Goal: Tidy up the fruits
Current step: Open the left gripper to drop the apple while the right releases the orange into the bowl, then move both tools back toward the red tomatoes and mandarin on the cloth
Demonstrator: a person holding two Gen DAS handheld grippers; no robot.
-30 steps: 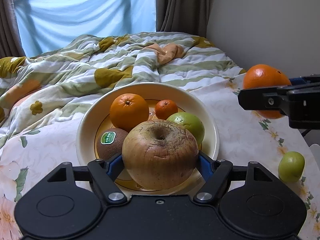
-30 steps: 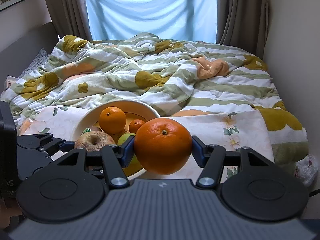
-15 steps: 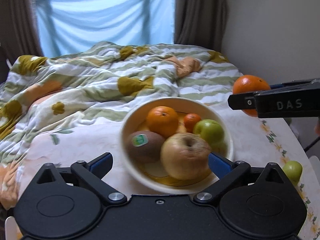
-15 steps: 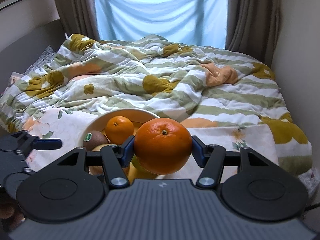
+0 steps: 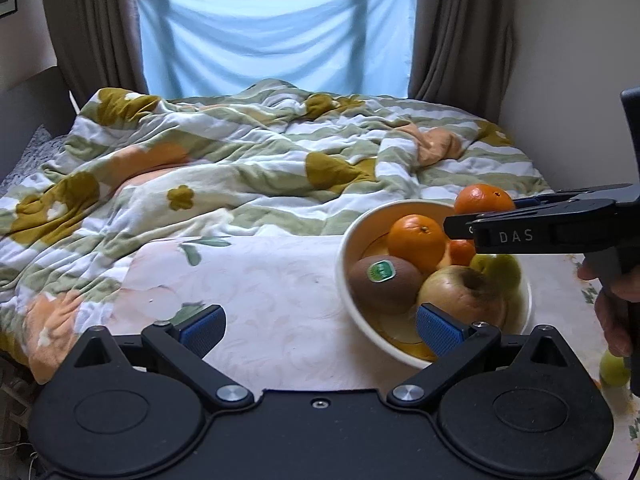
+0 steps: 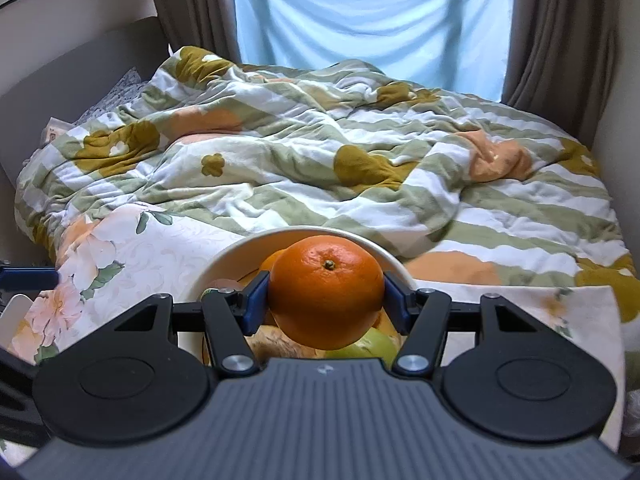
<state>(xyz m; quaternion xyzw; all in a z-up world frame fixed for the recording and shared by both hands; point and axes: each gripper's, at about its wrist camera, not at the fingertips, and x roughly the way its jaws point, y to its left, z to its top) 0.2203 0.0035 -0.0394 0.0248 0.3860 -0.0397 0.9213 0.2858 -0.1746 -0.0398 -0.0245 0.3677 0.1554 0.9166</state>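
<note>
The left gripper (image 5: 318,330) gapes wide and empty over bare cloth (image 5: 256,280), the bowl (image 5: 356,236) at its 2 o'clock, the rim passing just behind its right pad. The right gripper (image 6: 326,304), tilted down over the bowl's near rim (image 6: 240,248), clamps an orange (image 6: 326,292) above the piled fruit. From the left wrist its side reads "DAS" (image 5: 516,236); the kiwi (image 5: 384,284) carries a green sticker, too small to read, and a green fruit (image 5: 612,368) lies outside the bowl at 4 o'clock.
</note>
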